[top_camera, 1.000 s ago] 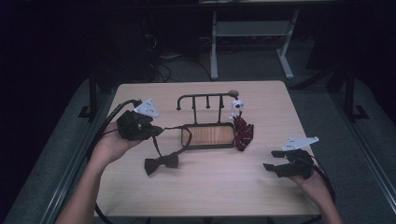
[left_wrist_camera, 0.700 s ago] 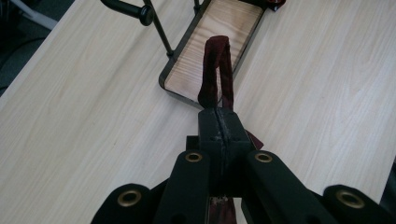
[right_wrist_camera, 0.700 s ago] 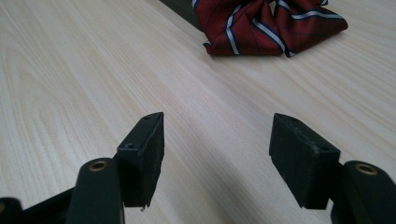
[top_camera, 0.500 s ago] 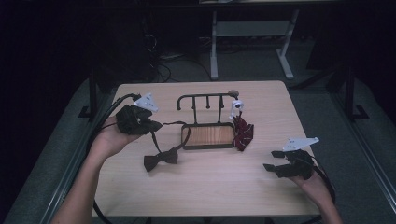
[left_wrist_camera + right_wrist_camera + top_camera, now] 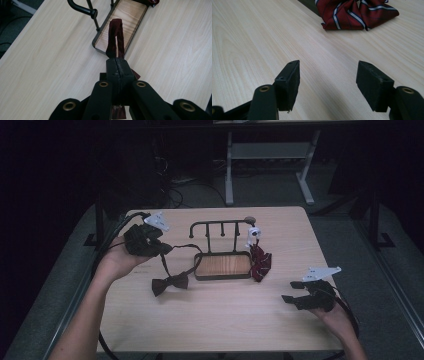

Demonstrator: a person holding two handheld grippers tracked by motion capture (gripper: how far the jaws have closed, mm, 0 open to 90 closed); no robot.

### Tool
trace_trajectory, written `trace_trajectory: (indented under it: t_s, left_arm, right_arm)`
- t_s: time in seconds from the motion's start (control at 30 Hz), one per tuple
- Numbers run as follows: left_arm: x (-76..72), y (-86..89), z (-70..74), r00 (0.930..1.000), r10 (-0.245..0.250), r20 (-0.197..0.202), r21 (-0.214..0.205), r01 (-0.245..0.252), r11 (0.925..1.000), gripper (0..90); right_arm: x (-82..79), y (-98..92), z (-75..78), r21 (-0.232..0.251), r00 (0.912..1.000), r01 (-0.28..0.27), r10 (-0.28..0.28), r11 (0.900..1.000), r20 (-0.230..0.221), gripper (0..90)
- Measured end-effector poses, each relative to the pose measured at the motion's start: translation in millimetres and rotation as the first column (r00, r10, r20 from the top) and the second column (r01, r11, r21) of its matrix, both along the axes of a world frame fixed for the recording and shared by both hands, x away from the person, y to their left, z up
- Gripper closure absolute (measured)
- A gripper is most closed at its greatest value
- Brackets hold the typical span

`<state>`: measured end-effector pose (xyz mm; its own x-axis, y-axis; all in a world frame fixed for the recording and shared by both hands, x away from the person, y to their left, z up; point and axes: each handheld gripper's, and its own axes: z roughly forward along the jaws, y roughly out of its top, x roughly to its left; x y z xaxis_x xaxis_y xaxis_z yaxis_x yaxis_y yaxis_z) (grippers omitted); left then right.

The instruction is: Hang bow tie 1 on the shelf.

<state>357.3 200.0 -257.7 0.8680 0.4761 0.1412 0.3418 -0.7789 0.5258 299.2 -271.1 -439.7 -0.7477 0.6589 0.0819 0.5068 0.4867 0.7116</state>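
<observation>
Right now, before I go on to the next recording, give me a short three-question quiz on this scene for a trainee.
1. True or false: the left gripper is shut on the dark bow tie's strap.
2. Which gripper has open jaws with nothing between them? A) left B) right
3. Fill in: the striped red bow tie lies on the table at the ____ end of the wooden tray, seen from the high view.

Key: 1 true. 2 B. 3 right.
</observation>
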Motion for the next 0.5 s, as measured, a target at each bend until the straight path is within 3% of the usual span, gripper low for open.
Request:
trace_trajectory:
  t_s: [0.3,0.5]
  left_arm:
    - [9.4,2.7,9.9,0.9999,0.012,0.003,-0.037,-0.012,0.9993,90.0]
    - [15.0,4.5,10.7,0.9998,0.021,0.004,-0.040,-0.021,0.9990,90.0]
  right_arm:
    - [-1.1,1.3,3.5,-0.005,0.9999,0.004,-0.004,1.0000,0.012,35.4]
    - [-1.9,1.0,5.0,0.000,0.9999,0.010,-0.010,1.0000,0.011,35.5]
